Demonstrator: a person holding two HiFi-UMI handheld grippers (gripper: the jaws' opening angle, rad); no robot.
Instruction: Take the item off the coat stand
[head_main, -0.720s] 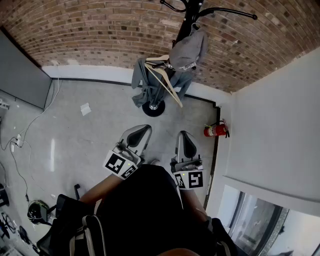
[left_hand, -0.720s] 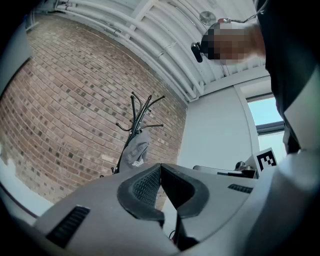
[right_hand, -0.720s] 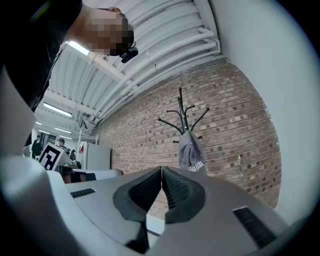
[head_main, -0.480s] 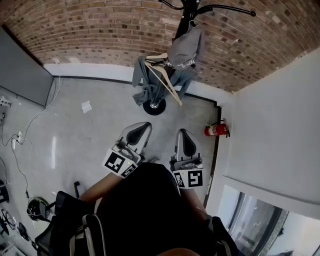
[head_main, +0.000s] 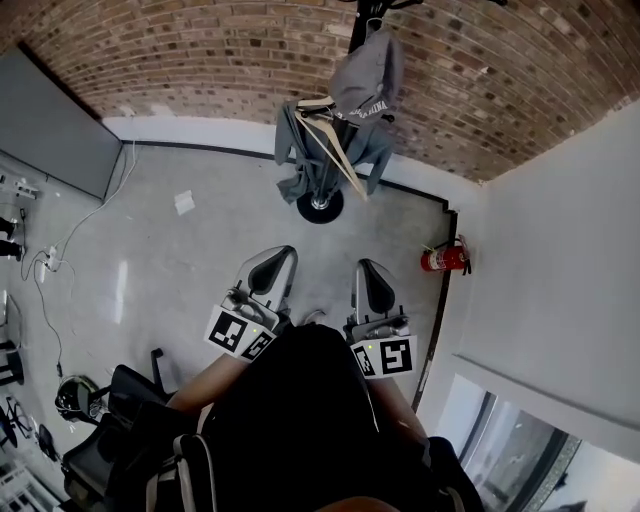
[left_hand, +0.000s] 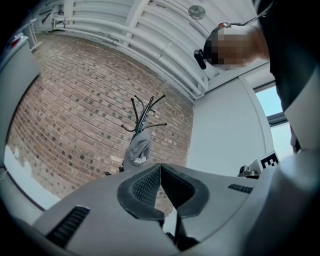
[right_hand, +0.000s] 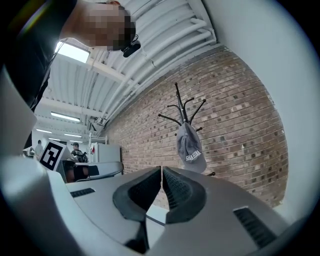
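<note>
Coat stand (head_main: 320, 208) shifted up-frame, left gripper (head_main: 283, 254) and right gripper (head_main: 367, 268) jaws pressed together, empty

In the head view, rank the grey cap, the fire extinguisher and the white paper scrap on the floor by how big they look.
1. grey cap, largest.
2. red fire extinguisher.
3. white paper scrap, smallest.
The cap hangs above the floor, nearer the camera, which may inflate it.
</note>
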